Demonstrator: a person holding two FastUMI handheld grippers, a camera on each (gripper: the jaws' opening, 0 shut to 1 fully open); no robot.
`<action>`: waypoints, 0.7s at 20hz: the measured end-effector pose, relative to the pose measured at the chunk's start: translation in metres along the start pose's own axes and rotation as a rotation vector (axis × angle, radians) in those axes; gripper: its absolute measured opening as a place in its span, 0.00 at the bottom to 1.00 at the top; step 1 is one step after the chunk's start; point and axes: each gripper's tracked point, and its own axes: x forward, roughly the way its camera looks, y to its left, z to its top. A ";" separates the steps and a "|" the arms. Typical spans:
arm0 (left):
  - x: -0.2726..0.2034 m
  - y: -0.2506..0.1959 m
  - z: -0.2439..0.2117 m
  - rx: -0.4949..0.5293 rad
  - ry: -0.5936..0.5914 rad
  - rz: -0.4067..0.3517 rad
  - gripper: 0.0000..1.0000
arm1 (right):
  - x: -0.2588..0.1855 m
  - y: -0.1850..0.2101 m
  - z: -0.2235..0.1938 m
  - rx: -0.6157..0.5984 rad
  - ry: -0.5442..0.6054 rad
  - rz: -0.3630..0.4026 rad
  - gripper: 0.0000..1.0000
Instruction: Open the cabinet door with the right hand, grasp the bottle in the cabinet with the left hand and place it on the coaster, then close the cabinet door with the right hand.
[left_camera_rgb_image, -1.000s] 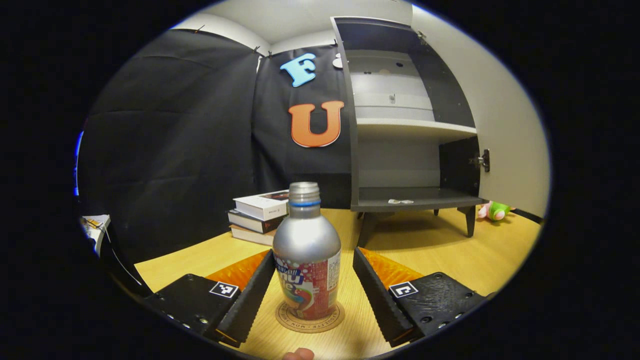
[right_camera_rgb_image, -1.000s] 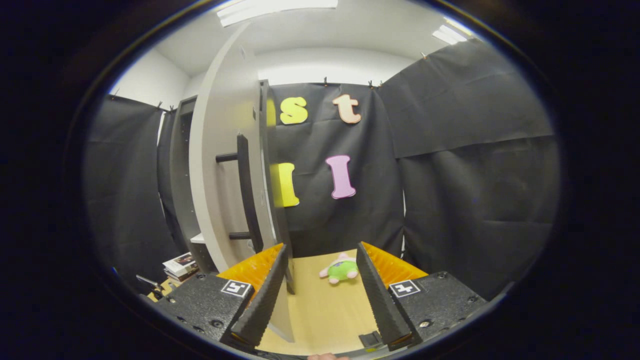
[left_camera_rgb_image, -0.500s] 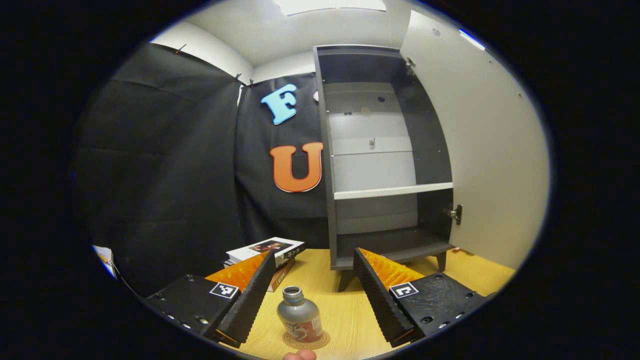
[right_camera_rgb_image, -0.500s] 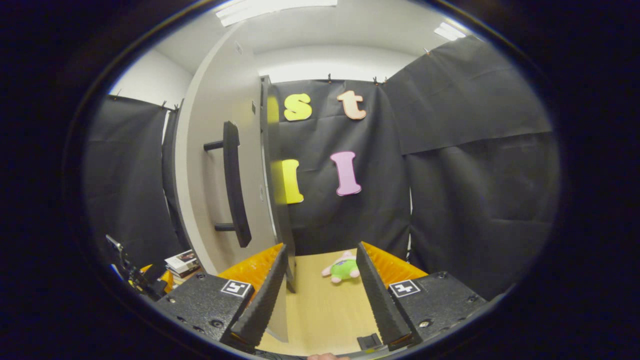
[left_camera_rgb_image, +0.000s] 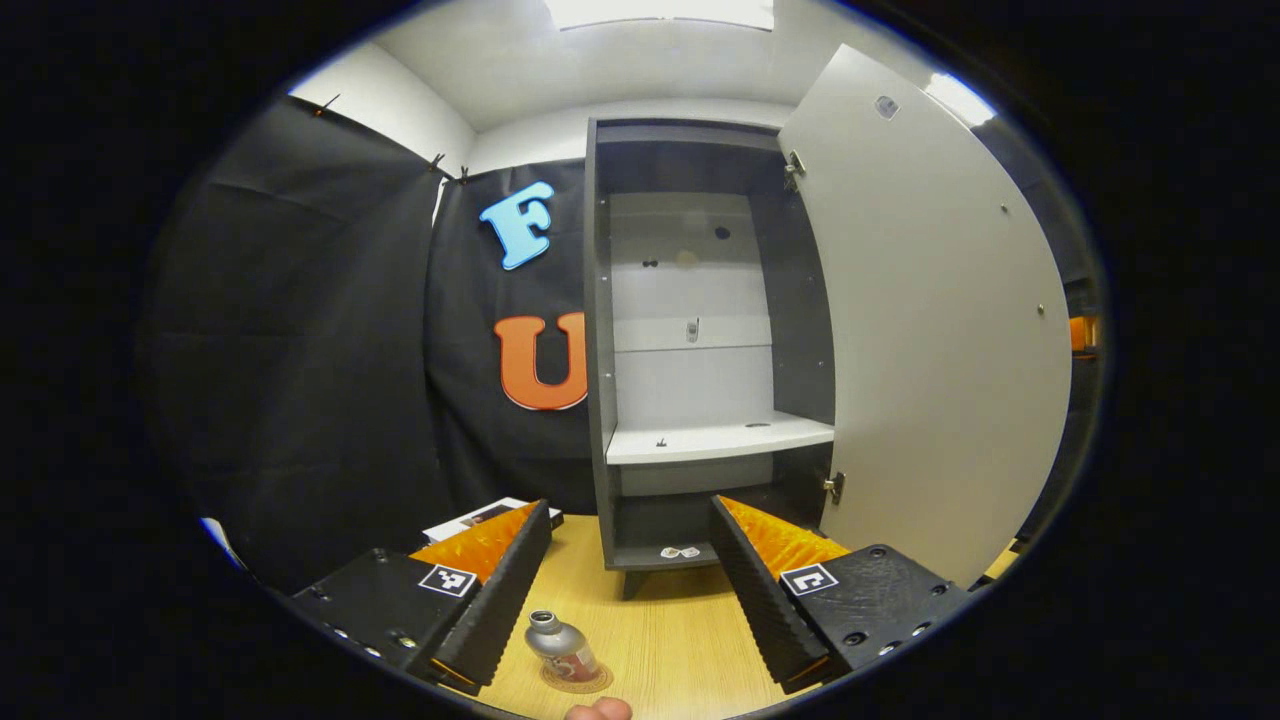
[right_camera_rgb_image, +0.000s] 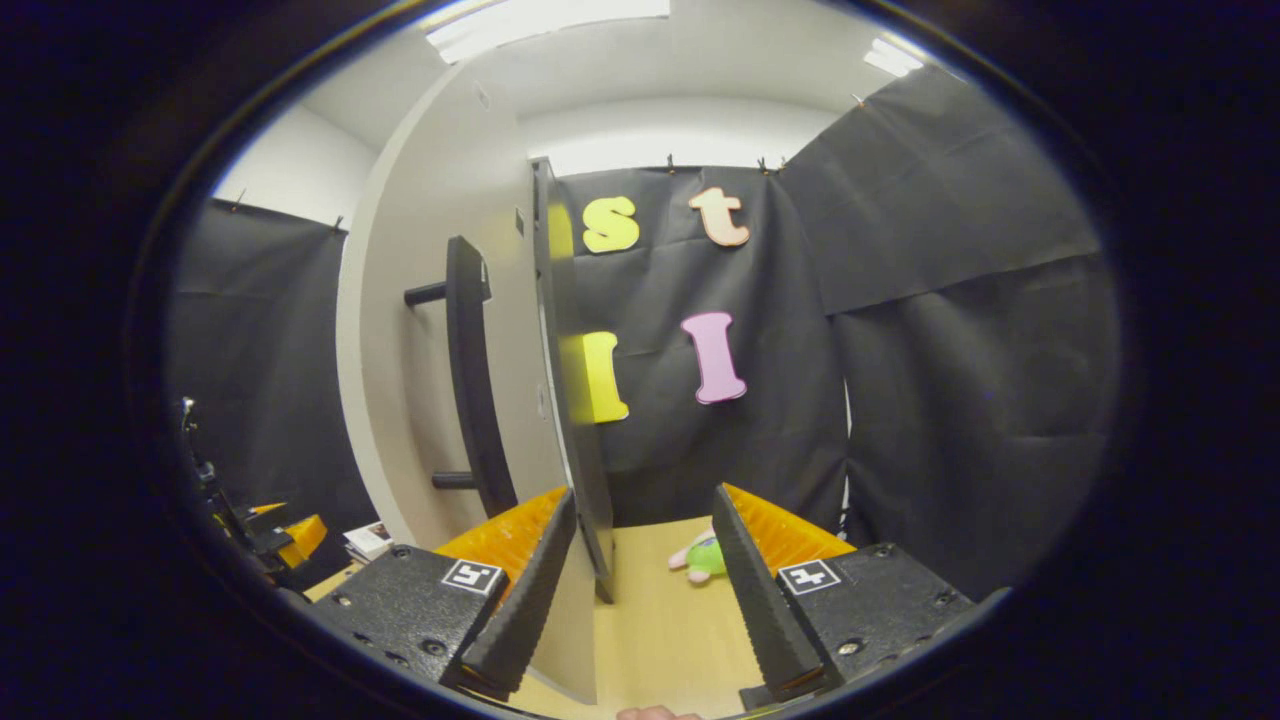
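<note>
On table, front of cabinet (left_camera_rgb_image: 690, 330): bottle (left_camera_rgb_image: 560, 648) upright on coaster (left_camera_rgb_image: 575, 679), placed, apart from left gripper (left_camera_rgb_image: 630, 590), jaws wide apart, holding nothing. Cabinet shelves bare exc. small bits on bottom. Door (right_camera_rgb_image: 440, 330) open, swung well out; edge runs vertical just by right gripper (right_camera_rgb_image: 640, 590), at its left finger – touching or not, can't tell. Right jaws apart, nothing clamped. Handle (right_camera_rgb_image: 470, 380): long axis vertical, on door's outer face, up and left of right jaws. Right hand nearer door by far. Judged next: push door shut. Toy (right_camera_rgb_image: 705, 556) on table beyond, clear of swing prob.
</note>
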 end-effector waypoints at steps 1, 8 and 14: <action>-0.006 -0.001 0.001 0.009 0.025 0.006 0.94 | 0.001 -0.001 -0.001 -0.003 -0.006 -0.012 0.86; -0.029 -0.001 0.021 -0.034 0.009 0.003 0.94 | 0.010 0.003 -0.007 -0.001 0.010 0.004 0.85; -0.030 -0.002 0.010 -0.031 0.022 0.002 0.94 | 0.010 0.010 -0.007 -0.019 0.008 0.009 0.84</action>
